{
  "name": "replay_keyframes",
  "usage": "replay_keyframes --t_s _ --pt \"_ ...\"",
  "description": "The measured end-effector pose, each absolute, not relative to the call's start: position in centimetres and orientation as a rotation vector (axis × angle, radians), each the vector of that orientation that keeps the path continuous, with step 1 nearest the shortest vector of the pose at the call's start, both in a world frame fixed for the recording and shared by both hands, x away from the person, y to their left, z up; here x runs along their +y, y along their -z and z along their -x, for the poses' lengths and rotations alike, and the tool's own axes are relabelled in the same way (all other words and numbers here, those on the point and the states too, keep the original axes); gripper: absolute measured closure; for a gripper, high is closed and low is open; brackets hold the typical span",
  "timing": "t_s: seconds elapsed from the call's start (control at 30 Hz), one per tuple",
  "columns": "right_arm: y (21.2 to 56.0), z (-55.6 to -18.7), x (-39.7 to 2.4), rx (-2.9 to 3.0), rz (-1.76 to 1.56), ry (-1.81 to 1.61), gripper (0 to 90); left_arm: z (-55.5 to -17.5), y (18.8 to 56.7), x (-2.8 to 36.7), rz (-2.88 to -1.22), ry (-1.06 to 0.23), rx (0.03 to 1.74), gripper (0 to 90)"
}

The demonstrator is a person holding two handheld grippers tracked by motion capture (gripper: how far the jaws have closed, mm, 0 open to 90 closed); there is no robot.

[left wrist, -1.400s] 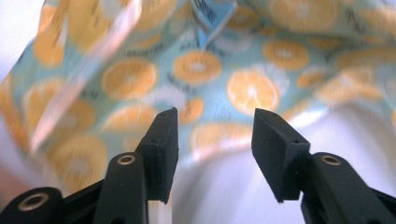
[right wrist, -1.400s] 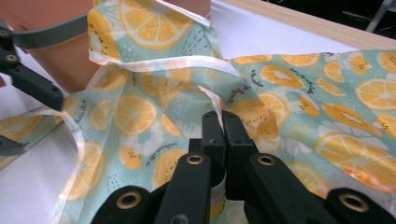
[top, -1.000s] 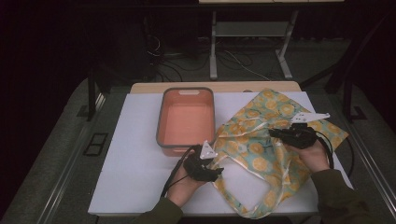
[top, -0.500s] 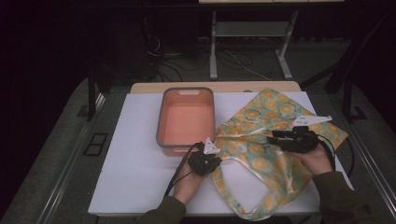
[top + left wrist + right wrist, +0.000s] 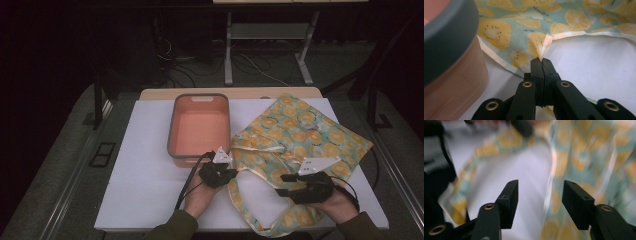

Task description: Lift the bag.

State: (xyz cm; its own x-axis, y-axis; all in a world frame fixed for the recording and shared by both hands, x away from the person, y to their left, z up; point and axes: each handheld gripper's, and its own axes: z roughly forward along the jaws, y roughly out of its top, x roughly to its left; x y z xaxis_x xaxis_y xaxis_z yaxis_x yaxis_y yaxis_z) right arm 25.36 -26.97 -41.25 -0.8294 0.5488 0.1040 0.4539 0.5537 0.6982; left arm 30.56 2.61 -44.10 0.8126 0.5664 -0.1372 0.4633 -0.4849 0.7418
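Note:
A teal cloth bag with yellow fruit print [image 5: 300,130] lies spread over the right half of the white table, its strap looping toward the front edge. My left gripper [image 5: 231,173] is shut on a pinched fold of the bag's edge [image 5: 541,47], just in front of the pink tub. My right gripper [image 5: 281,184] hovers low over the bag's strap near the front right, pointing left. Its jaws stand open with nothing between them [image 5: 539,202], and that view is blurred by motion.
A pink tub with a grey rim [image 5: 198,98] stands empty at the table's middle, close to the left gripper [image 5: 451,32]. The white table top [image 5: 140,170] is bare at the left. Cables and a metal stand lie on the floor beyond.
My right gripper has come from the bag's upper right down toward the front edge and the strap. My left gripper has stayed shut on the bag's edge, shifting only slightly.

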Motion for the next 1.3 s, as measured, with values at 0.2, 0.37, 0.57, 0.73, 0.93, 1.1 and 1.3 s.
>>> replay_keyframes --t_s 0.2,0.37,0.57,0.73,0.93,1.1,1.3 --pt "43.8 -25.8 -27.7 2.72 -0.912 -0.953 48.8 -30.6 44.0 2.8 -2.159 -0.16 0.752 89.2" --pt "44.0 -25.9 -27.6 2.708 -0.866 -0.906 73.3 -30.6 43.9 2.8 -2.153 -0.154 0.752 89.3" --pt "43.8 -26.3 -28.0 2.691 -0.85 -0.901 89.2 -30.5 43.6 2.9 -2.122 -0.148 0.751 89.3" --pt "42.4 -26.6 -28.6 2.615 -0.841 -1.032 89.4 -30.5 42.4 3.0 -2.067 -0.155 0.731 89.3" --pt "40.8 -28.0 -29.3 2.513 -0.85 -1.146 89.4 -30.3 40.0 2.8 -1.977 -0.176 0.675 89.4" --pt "39.4 -28.6 -29.6 2.436 -0.83 -1.198 89.4 -30.5 38.4 2.6 -1.918 -0.195 0.649 89.5" --pt "37.1 -29.4 -30.6 2.323 -0.838 -1.285 89.6 -30.3 36.1 3.7 -1.812 -0.23 0.628 89.6"
